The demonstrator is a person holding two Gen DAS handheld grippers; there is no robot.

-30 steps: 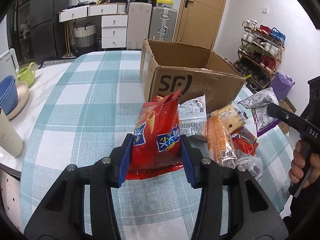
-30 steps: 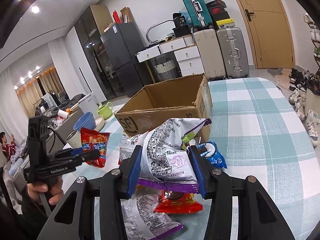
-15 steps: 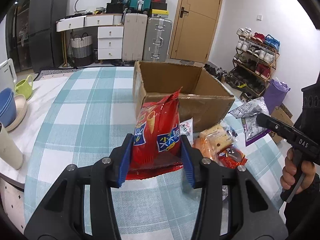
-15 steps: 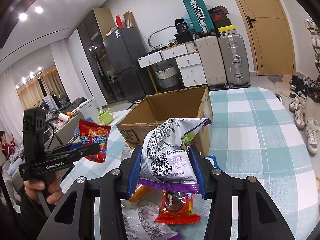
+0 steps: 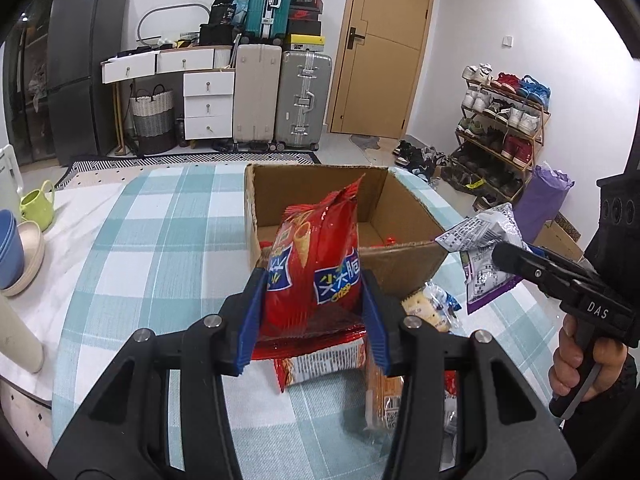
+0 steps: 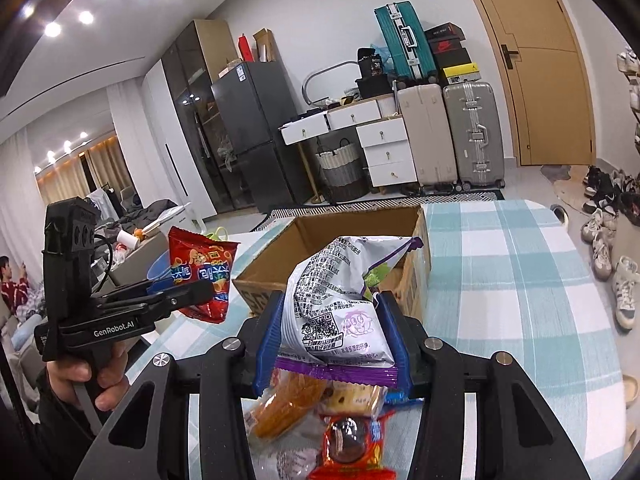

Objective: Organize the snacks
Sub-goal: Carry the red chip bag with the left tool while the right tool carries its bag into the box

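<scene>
My left gripper (image 5: 314, 320) is shut on a red snack bag (image 5: 316, 264) and holds it upright above the table, just in front of the open cardboard box (image 5: 400, 256). My right gripper (image 6: 332, 344) is shut on a white and purple snack bag (image 6: 340, 300), held above the snack pile near the box (image 6: 416, 276). The right gripper with its bag (image 5: 484, 248) shows at the right of the left wrist view. The left gripper with the red bag (image 6: 200, 272) shows at the left of the right wrist view.
Several loose snack packets (image 6: 348, 428) lie on the checked tablecloth (image 5: 160, 248) in front of the box. Bowls (image 5: 16, 252), a green mug (image 5: 38, 208) and a cream cup (image 5: 16, 336) stand at the table's left edge. Suitcases, drawers and a shoe rack stand beyond.
Both grippers have risen with their bags and moved toward the box. The inside of the box now shows in the left wrist view.
</scene>
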